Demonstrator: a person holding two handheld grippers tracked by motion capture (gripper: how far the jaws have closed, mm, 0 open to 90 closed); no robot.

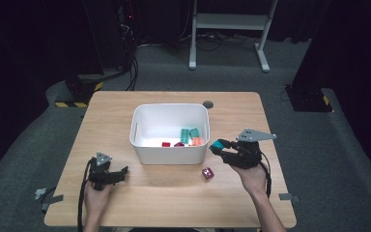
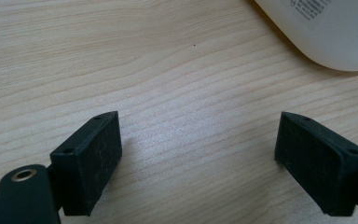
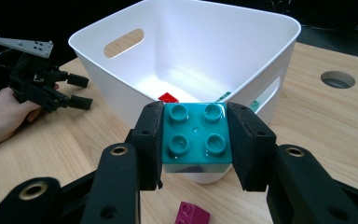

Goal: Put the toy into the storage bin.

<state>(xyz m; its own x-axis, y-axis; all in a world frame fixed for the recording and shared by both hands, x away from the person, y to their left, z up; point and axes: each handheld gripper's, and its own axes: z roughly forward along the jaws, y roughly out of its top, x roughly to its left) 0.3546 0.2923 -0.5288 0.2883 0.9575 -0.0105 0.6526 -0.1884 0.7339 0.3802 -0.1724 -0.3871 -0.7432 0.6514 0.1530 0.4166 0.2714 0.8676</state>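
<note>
A teal four-stud brick (image 3: 196,134) is clamped between the jaws of my right gripper (image 3: 196,140), which is shut on it and held just above the table at the right side of the white bin (image 1: 170,151). From the high view the same teal brick (image 1: 218,144) pokes out toward the bin wall from the right gripper (image 1: 224,147). My left gripper (image 1: 121,172) rests low at the table's front left, open, and its pads (image 2: 91,161) stand wide apart over bare wood. A magenta brick (image 1: 207,173) lies on the table in front of the bin.
Inside the white bin (image 3: 279,32) lie several bricks: teal ones (image 1: 190,134), an orange one (image 1: 197,141) and red ones (image 1: 166,144). A round hole (image 1: 207,104) sits in the table behind the bin. The bin's corner (image 2: 335,42) is close to the left gripper.
</note>
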